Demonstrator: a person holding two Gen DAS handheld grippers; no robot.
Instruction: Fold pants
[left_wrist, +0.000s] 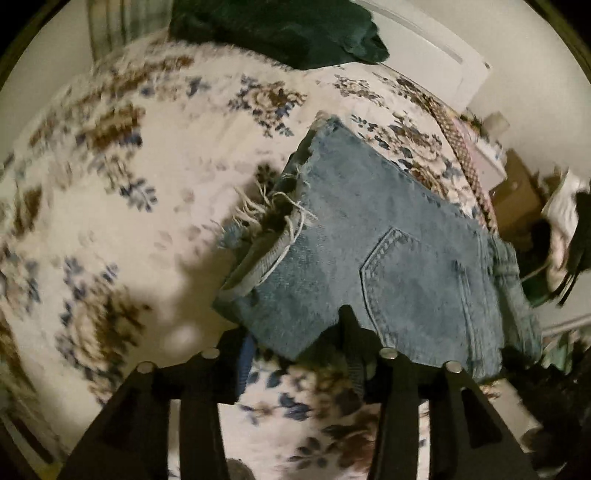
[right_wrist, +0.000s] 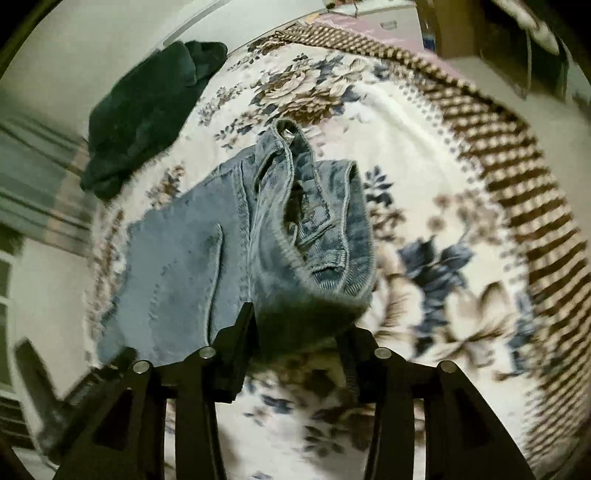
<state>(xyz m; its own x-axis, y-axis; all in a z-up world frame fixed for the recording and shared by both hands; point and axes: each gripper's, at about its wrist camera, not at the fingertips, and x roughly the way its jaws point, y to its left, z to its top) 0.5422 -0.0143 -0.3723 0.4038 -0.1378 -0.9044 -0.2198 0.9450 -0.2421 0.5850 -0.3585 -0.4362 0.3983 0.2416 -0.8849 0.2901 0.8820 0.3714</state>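
You are working over the bed (left_wrist: 110, 177), whose floral blanket is filling most of both views, with a dark green garment (right_wrist: 147, 110) lying bunched at the upper left of the right wrist frame, apart from your work. The jeans (left_wrist: 388, 258) are lying on that blanket, already doubled into a short, thick bundle, so you appear to be finishing or tidying a late fold rather than starting one.

In the left wrist view the bundle's long axis is running from the frayed hem (left_wrist: 266, 206) at centre left down toward the back pocket (left_wrist: 413, 280) at lower right. In the right wrist view the waistband (right_wrist: 317, 221) is gaping open toward the upper centre.

Your left gripper (left_wrist: 295, 343) is hanging spread apart at the bundle's near edge, with denim reaching down between its fingers but nothing clamped. Your right gripper (right_wrist: 299, 332) is likewise standing wide, with the near fold of denim sitting between its fingers; whether they are touching the cloth I cannot tell.

Next you will probably need to flatten that gaping waistband and square the edges.
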